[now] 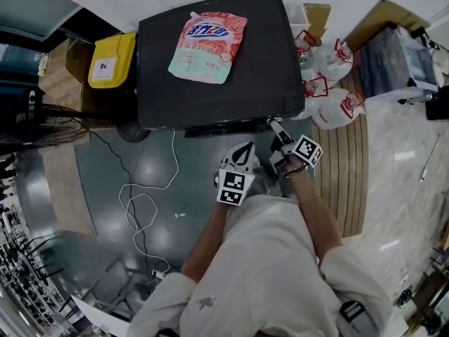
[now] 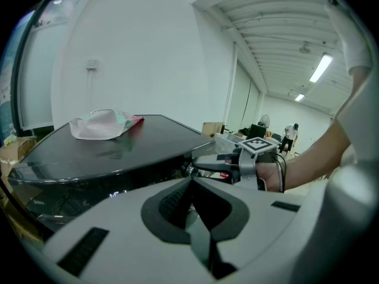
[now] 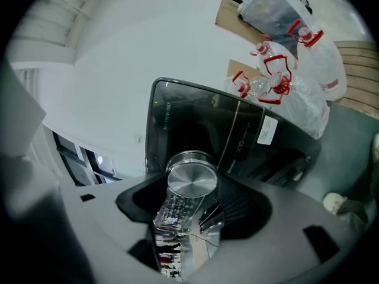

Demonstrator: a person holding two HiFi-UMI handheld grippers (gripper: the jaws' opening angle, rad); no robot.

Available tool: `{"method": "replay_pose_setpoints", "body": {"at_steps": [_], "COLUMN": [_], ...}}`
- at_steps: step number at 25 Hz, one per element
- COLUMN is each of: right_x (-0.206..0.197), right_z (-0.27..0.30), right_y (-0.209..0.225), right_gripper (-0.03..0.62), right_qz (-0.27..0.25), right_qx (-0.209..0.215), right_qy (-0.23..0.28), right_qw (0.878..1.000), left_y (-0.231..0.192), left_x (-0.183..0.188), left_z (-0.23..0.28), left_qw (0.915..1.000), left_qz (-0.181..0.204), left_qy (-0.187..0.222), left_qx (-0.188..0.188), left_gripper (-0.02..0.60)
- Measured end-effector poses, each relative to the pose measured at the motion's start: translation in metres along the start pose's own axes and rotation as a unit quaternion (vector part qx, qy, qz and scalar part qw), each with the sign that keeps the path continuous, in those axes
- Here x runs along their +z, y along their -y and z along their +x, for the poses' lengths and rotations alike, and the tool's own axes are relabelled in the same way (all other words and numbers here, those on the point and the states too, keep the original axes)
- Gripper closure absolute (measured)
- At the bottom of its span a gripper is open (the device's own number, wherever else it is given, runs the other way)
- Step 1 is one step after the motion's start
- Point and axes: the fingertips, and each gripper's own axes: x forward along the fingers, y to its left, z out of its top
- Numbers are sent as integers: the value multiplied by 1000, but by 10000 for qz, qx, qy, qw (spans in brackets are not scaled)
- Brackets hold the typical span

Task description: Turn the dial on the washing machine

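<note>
Dial [image 3: 190, 180]: brushed-metal knob on the front of the washing machine [image 1: 210, 97], right end; likely stiff, smooth, slippery; best pinched across its rim, where the right gripper [image 1: 275, 126] clamps it; left gripper [image 2: 190, 182] closed, empty.

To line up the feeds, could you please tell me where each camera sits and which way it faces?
Head view: on the person's head, looking steeply down onto the washing machine top; both arms, left gripper and right gripper show.
Left gripper view: on the left gripper, looking across the machine's top past its shut jaws; the right gripper shows.
Right gripper view: on the right gripper, facing the machine's front, jaws closed on the dial.
Shared: the detergent pouch, in head and left gripper views.
</note>
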Motion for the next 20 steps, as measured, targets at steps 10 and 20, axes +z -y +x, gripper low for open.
{"method": "replay_pose_setpoints", "body": {"at_steps": [10,20], "right_x": [0,0], "right_z": [-1,1], "right_y": [0,5], "right_gripper": [316,316], "right_qz": [363,736], "right_qx": [156,288], "right_qy": [105,222], "right_qw": [9992,9966], "left_y": [0,-2], "left_x": [-2,-6], "left_z": [-3,-4], "left_qw": [10000,10000], "left_qz": [8,-8], "left_qy": [-24,-56], "left_qx": [5,3], "left_gripper": [568,568]}}
